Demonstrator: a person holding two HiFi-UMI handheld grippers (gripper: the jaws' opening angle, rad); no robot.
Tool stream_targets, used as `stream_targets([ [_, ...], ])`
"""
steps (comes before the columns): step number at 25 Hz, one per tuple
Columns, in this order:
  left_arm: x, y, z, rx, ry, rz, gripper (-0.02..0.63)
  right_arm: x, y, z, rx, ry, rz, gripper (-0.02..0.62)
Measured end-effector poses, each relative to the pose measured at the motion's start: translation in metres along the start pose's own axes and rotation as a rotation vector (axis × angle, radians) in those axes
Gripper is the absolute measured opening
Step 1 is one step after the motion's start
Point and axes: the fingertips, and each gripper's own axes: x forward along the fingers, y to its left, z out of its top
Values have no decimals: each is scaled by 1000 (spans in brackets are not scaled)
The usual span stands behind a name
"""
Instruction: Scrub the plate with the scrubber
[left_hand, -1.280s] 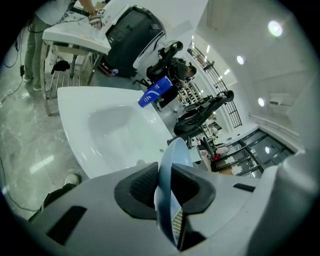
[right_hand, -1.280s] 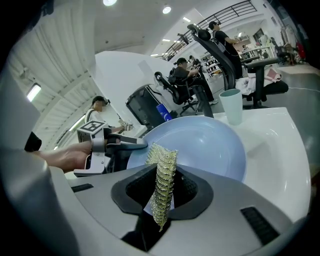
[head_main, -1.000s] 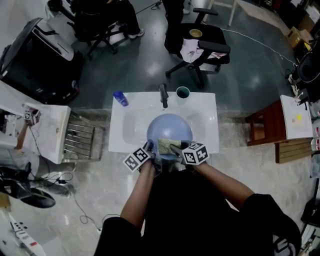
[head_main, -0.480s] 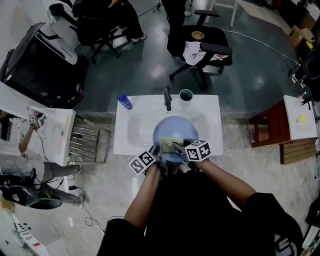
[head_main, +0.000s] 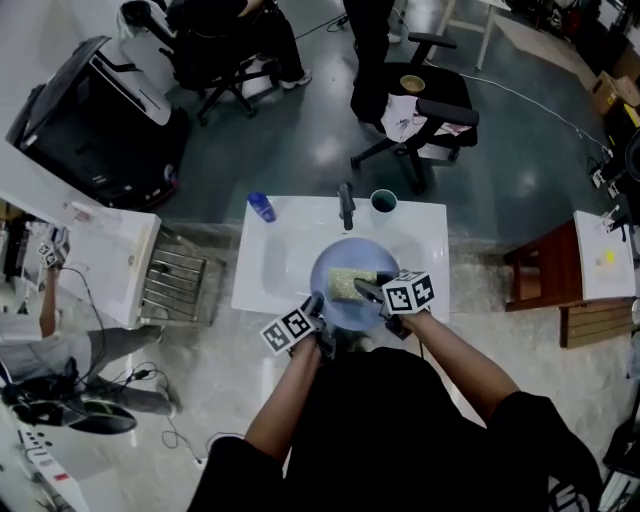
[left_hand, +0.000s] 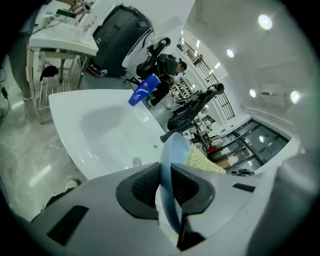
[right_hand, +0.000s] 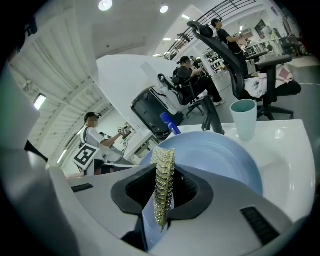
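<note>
A light-blue plate (head_main: 335, 306) is held tilted over the white sink (head_main: 268, 268). My left gripper (head_main: 318, 306) is shut on its near rim. In the left gripper view the plate's edge (left_hand: 173, 150) runs between the pads, which have just closed a little tighter on it. My right gripper (head_main: 366, 290) is shut on a yellow-green scrubber (head_main: 347, 283), which lies against the plate's face. In the right gripper view the scrubber (right_hand: 164, 172) stands on edge between the jaws, with the plate (right_hand: 222, 152) beyond it.
A dark faucet (head_main: 346, 206), a teal cup (head_main: 383, 202) and a blue bottle (head_main: 261, 207) stand along the sink's far edge. A metal rack (head_main: 172, 285) sits left of the sink. Office chairs (head_main: 425, 115) and people are beyond.
My right gripper has carried the scrubber away from me, from the plate's near edge toward its middle. The left gripper keeps its hold on the rim.
</note>
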Motion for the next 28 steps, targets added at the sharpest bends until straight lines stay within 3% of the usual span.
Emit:
stream_targets([
  [4, -1, -4, -6, 9, 12, -12, 46, 20, 11, -1, -57, 58, 24, 64],
  [18, -5, -3, -16, 13, 42, -49, 49, 41, -12, -12, -195, 210, -60, 67],
  [28, -8, -9, -18, 18, 69, -85, 52, 32, -34, -13, -191, 241, -135, 71],
])
